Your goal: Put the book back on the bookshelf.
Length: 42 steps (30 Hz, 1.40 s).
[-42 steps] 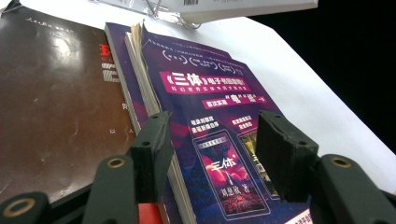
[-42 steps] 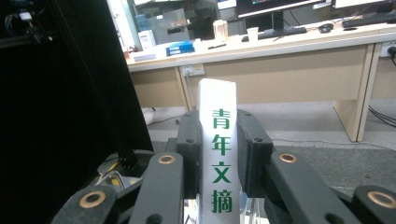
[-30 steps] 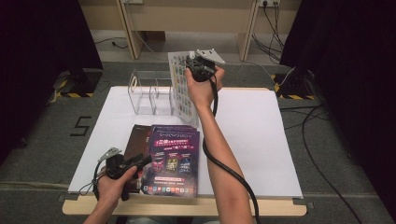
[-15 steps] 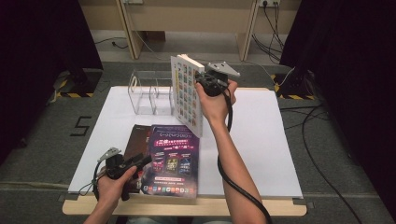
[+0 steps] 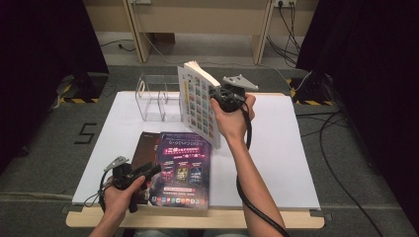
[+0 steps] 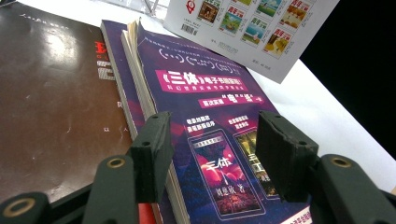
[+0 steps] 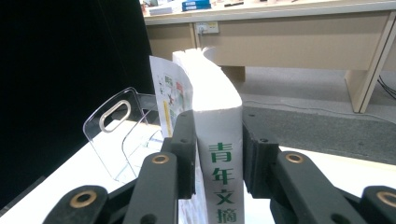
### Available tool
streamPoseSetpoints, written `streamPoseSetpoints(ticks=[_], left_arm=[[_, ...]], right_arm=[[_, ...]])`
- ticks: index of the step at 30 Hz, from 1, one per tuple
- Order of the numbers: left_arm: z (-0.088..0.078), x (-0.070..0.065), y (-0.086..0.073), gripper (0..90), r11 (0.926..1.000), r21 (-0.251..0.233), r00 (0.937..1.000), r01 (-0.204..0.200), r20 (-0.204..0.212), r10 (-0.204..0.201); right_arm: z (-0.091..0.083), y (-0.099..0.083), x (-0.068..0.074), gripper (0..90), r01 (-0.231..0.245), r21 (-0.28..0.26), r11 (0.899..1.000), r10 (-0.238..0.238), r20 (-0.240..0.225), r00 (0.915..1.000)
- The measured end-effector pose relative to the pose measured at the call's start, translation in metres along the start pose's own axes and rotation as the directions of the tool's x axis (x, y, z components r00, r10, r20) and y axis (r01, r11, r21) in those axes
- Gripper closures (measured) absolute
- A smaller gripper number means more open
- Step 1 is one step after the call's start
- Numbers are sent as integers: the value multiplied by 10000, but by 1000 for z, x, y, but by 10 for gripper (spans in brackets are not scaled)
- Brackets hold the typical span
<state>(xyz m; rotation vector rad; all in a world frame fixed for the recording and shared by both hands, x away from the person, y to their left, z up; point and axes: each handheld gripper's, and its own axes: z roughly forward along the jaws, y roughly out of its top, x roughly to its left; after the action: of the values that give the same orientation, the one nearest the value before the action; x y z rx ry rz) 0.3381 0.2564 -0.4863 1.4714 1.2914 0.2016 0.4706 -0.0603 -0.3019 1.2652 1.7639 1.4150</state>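
White tabletop [image 5: 276, 148]: right hand-held gripper [image 5: 217, 95] clamps white book [image 5: 197, 103] upright by spine (heading for clear rack [image 5: 158, 96]), left hand-held gripper [image 6: 210, 154] unclenched near front edge.

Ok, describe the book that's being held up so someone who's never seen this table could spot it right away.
On the white table sheet, look just right of the clear acrylic book stand. There the right gripper holds a thick white paperback upright by its spine. Unlike the purple book and brown book lying flat nearby, its cover carries a grid of small colourful pictures.
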Motion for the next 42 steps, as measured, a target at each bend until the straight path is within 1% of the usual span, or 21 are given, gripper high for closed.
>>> streamPoseSetpoints(ticks=[2,4,6,11,16,24,25,31,32,34,36,37,38,40,42], left_arm=[[0,0,0,449,10000,-8,10000,-33,7,33],[0,0,1,449,10000,-17,10000,-23,3,23],[0,0,1,449,10000,-4,10000,-21,-4,21],[-1,0,1,449,10000,-54,10000,-16,-10,16],[-1,0,1,449,10000,-51,10000,-12,0,12],[-2,1,2,449,10000,-72,10000,-19,5,19],[-2,1,2,449,10000,-80,10000,-25,-6,25],[-2,1,2,449,10000,-69,10000,-44,-21,44],[-2,1,2,449,10000,-46,10000,-29,-10,29],[-1,0,2,449,10000,-20,10000,-55,-1,55],[-1,0,2,448,10000,-17,10000,-61,-2,61],[-1,0,2,449,10000,-18,10000,-57,0,57],[-1,1,2,448,10000,-17,10000,-58,2,58],[-2,1,2,449,10000,-11,10000,-64,2,64],[-2,1,2,449,10000,-18,10000,-64,-2,64]], right_arm=[[-2,-3,-1,701,54,-45,10000,-54,65,10000],[-4,-6,-2,699,-70,-127,9999,70,22,10000],[-5,-8,-2,698,26,-206,9998,-24,78,10000],[-4,-3,-2,673,98,57,9999,-98,-60,9999],[1,5,-3,645,170,427,9989,-161,-191,9997],[7,13,-2,615,343,689,9970,-324,-291,9991],[8,15,-2,615,367,723,9967,-349,-262,9990],[15,24,-3,608,448,1043,9935,-407,-412,9983],[16,25,-3,607,436,1159,9923,-391,-411,9984],[17,28,-3,607,524,1233,9910,-475,-421,9980],[18,30,-3,614,474,1329,9900,-422,-416,9982],[19,30,-3,635,554,1280,9902,-514,-342,9981],[19,31,-2,645,641,1352,9887,-602,-329,9976],[19,32,-3,663,528,1384,9890,-476,-403,9981],[19,33,-2,661,610,1344,9891,-571,-331,9978]])
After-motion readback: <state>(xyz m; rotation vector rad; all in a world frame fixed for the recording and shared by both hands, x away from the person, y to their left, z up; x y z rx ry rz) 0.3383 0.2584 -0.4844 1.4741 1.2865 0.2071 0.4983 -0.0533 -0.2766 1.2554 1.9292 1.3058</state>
